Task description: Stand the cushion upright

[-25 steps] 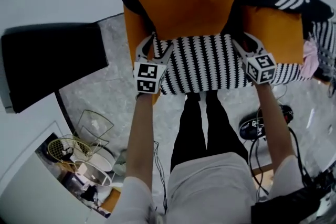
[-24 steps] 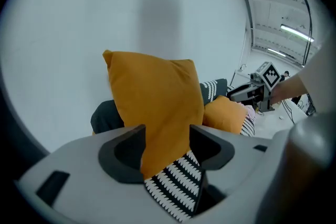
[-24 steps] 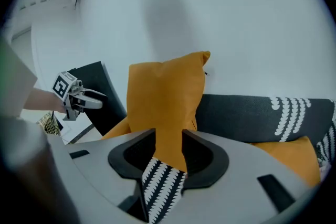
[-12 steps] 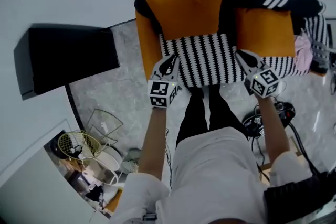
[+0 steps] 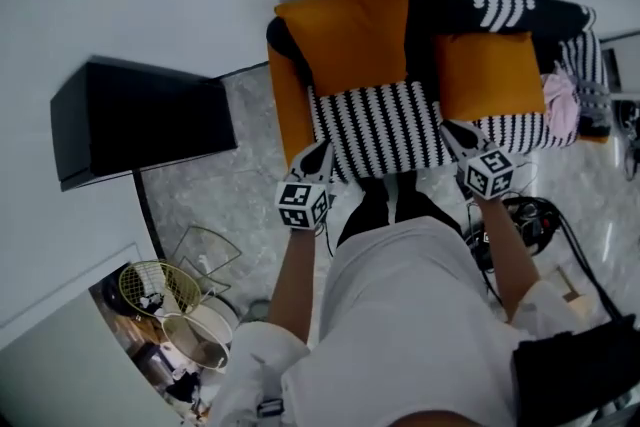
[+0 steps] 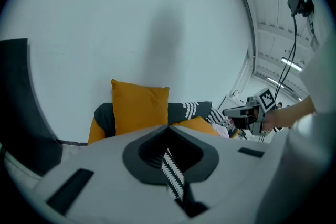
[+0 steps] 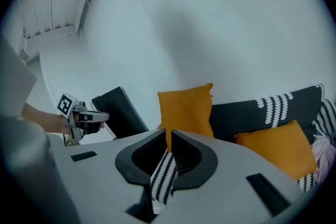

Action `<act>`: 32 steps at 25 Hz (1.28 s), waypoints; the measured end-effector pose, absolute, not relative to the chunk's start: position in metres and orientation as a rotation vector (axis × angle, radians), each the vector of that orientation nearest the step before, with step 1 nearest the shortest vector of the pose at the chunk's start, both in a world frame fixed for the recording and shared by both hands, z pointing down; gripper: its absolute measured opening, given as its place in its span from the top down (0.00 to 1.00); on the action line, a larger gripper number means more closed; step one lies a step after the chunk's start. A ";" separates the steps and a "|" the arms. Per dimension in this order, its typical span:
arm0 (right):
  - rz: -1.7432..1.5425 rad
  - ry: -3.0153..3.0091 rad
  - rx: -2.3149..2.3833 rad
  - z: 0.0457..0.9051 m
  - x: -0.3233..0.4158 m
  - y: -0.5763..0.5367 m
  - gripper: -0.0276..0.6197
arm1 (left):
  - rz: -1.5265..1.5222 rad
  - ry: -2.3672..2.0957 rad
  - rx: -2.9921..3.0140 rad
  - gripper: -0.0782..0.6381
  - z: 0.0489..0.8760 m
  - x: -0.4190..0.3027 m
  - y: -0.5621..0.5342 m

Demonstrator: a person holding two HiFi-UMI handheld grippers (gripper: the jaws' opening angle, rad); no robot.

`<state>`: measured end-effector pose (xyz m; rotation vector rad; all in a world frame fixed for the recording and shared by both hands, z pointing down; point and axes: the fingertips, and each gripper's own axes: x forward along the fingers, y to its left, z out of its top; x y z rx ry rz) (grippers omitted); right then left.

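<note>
Item: black-and-white striped fabric cushion (image 5: 378, 127), on the orange sofa (image 5: 285, 105) seat. Left tongs (image 5: 316, 155) and right tongs (image 5: 453, 132) pinch its 7 and 5 o'clock corners. Step: raising near edge. Next, likely: tip toward 12 o'clock backrest.

Cushion (image 5: 378, 127) on sofa (image 5: 286, 103) seat, second cushion (image 5: 350, 30) behind it, third cushion (image 5: 488, 73) right, cabinet (image 5: 140, 115) left of sofa

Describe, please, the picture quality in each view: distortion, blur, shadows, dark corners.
Head view: strong fisheye bending and even light; the striped cushion is sharp. Left gripper view: black corners, a soft shadow on the wall, and the orange cushion is clear. Right gripper view: black corners too, room lines curved at the upper left, no glare.
</note>
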<state>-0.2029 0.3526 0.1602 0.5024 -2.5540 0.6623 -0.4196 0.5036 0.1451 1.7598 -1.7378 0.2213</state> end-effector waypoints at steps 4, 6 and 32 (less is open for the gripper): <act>0.633 -2.547 0.516 0.152 -0.203 0.361 0.87 | 0.138 -1.737 1.731 0.89 0.132 -0.427 0.514; 0.622 -2.544 0.521 0.147 -0.201 0.367 0.87 | 0.117 -1.741 1.734 0.89 0.125 -0.426 0.520; 0.715 -2.584 0.686 0.121 -0.192 0.391 0.87 | 0.197 -1.657 1.875 0.89 0.116 -0.420 0.521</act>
